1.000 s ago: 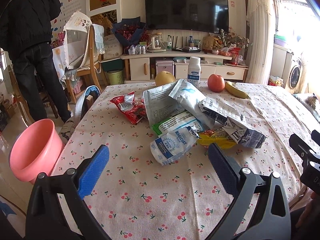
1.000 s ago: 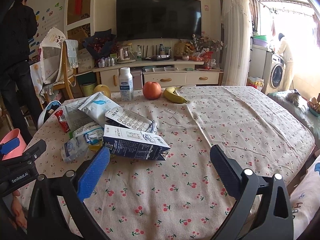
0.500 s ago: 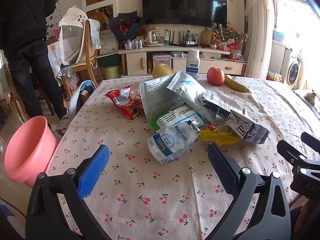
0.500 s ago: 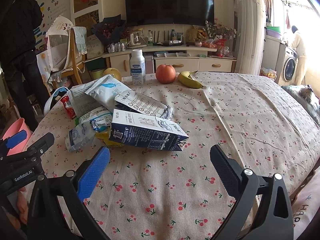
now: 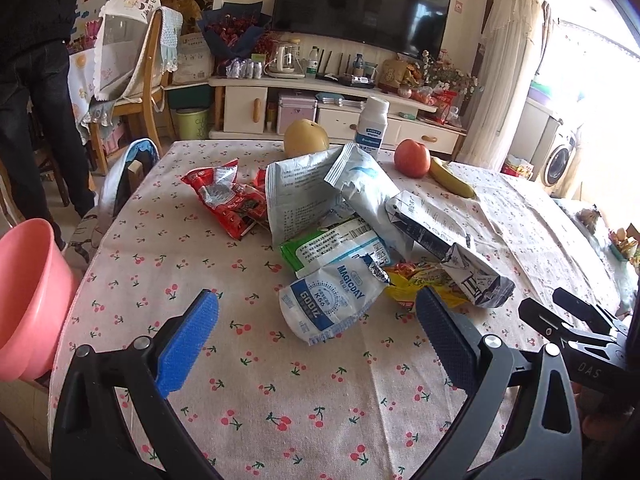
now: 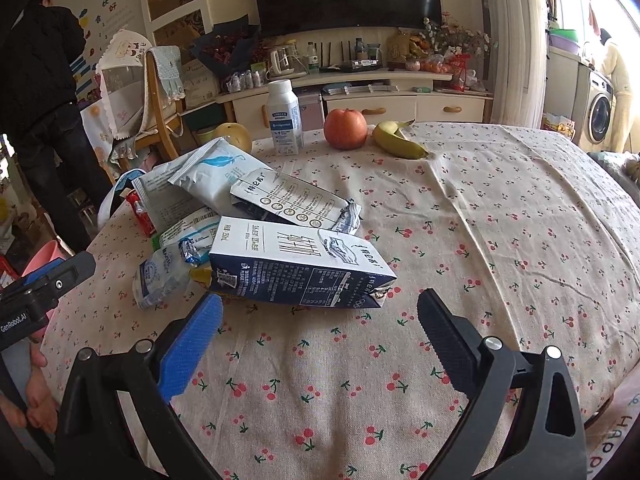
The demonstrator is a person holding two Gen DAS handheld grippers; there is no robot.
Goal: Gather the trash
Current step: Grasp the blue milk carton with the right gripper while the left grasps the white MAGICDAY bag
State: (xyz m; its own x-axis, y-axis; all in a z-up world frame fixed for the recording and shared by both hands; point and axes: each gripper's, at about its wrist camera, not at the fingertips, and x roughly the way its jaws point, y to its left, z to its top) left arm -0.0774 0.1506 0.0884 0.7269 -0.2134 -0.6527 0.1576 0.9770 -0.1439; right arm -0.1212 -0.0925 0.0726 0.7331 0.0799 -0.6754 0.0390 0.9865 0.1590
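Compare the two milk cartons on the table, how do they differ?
The near carton is dark navy along its side and lies closest to the right gripper, keeping its boxy shape. The far carton shows mostly white with round icons, looks flatter, and leans on the foil pouches behind it. Both lie on their sides on the cherry-print tablecloth, and both look opened.

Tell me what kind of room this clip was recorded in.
Most likely a home living and dining room: a wall television over a low media cabinet, a dining table with a cherry-print cloth, and a washing machine nearby.
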